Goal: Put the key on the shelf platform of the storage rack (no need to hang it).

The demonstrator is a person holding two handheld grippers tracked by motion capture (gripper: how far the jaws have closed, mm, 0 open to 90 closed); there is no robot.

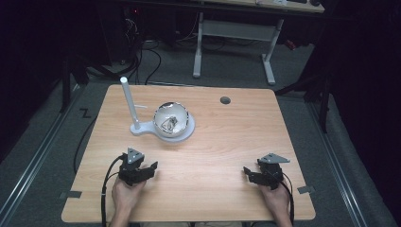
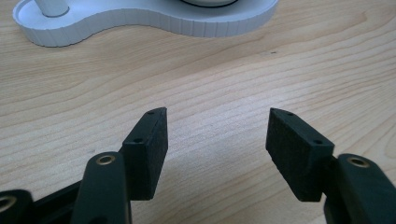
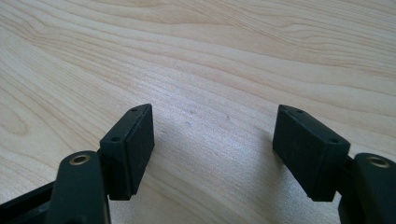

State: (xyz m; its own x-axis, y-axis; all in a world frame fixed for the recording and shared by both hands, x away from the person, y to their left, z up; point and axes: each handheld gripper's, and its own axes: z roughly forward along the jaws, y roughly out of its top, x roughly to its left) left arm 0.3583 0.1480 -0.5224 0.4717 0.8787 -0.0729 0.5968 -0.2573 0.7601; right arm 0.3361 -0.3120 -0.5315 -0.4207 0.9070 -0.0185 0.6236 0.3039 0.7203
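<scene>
The shiny metal bowl (image 1: pixel 171 119) sits on the round end of a white ribbed plastic base (image 1: pixel 185 135) at the far left-centre of the pale wood-grain table (image 1: pixel 227 156); something crumpled and glinting lies inside the bowl, too small and reflective in the high view to identify. A slim white upright post (image 1: pixel 129 101) rises from the narrow end of the base. In the left gripper view the base (image 2: pixel 154 18) is cut off by the top edge, so just its fluted wall and the foot of the post (image 2: pixel 52 5) show. The black left gripper (image 1: pixel 152 168), held in the person's left hand (image 1: pixel 125 194) near the table's front left, has its jaws spread wide with nothing between them; its flat, matte, block-shaped pads (image 2: pixel 299 154) hover over bare wood, well short of the base. The black right gripper (image 1: pixel 247 172), in the right hand (image 1: pixel 276 197) near the front right, likewise has jaws parted and empty, far from the bowl. A small dark round grommet (image 1: pixel 225 100) sits in the table's far edge. Beyond the table the room is dim, its cables and desk legs hard to make out.
</scene>
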